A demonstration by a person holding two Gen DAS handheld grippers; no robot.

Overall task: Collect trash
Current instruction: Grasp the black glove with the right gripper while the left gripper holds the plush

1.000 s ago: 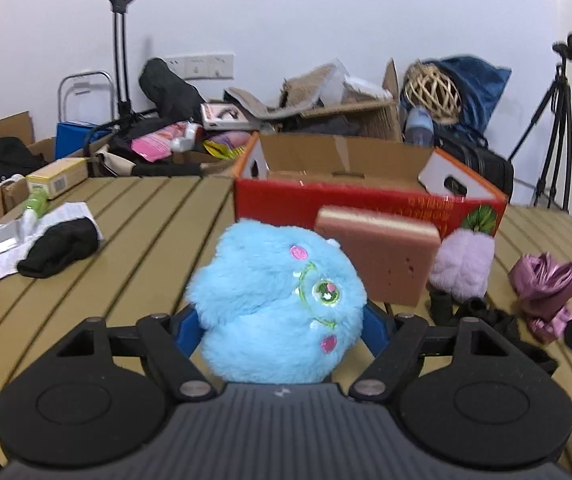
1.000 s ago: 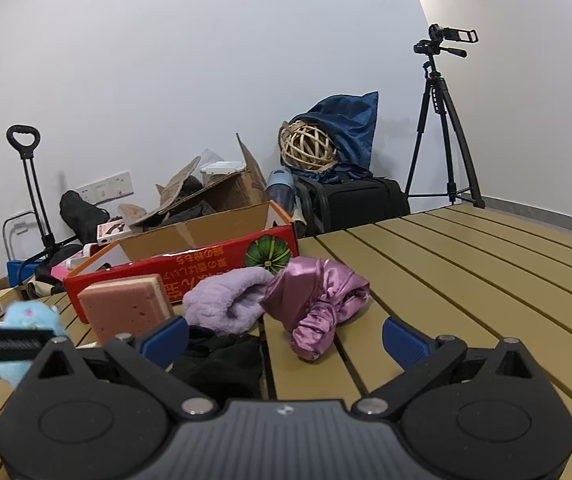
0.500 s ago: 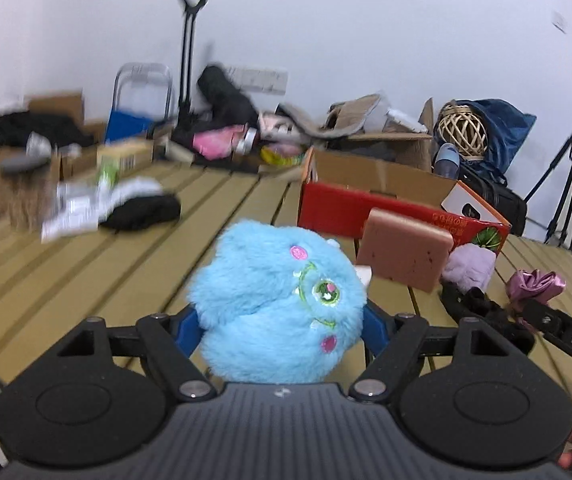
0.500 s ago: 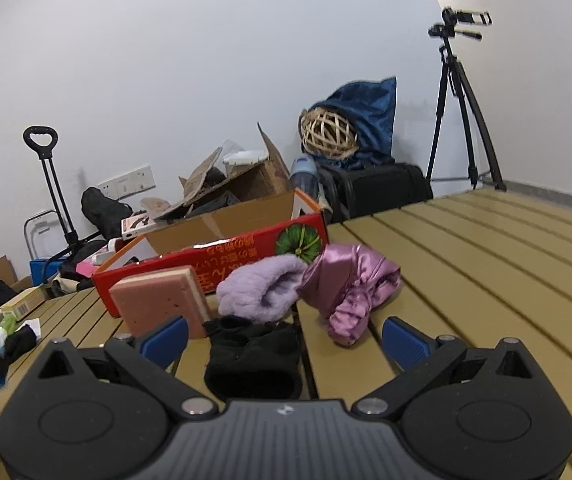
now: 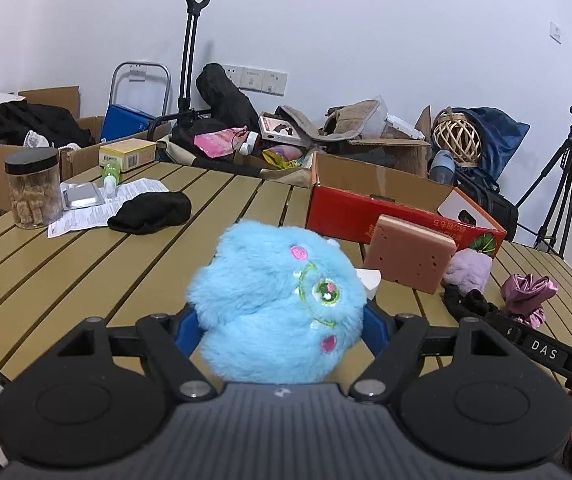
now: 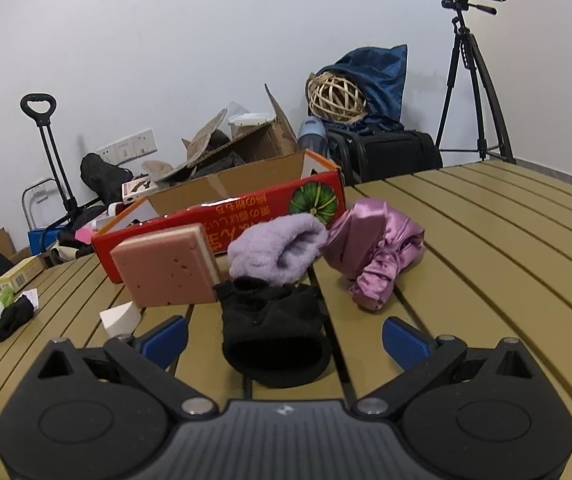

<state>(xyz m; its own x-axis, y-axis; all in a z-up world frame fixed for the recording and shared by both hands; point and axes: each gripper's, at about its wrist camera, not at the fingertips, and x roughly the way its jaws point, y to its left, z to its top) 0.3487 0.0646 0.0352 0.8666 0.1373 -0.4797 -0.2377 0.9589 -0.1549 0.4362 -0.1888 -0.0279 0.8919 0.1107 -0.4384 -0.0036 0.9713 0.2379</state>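
1. Right now my left hand-held gripper (image 5: 281, 326) is clamped on a fluffy blue toy (image 5: 277, 308), its blue pads pressed into the fur on both sides, held above the counter (image 5: 85, 264).
2. From the toy, a pink sponge (image 5: 410, 258) stands at 2 o'clock, leaning on a red box (image 5: 370, 214).
3. My right hand-held gripper (image 6: 283, 338) is wide open and grips nothing; a black sock (image 6: 273, 338) lies on the counter between its pads.
4. From that sock, a lilac sock (image 6: 277, 254) sits at 12 o'clock and a crumpled purple cloth (image 6: 378, 248) at 2 o'clock.
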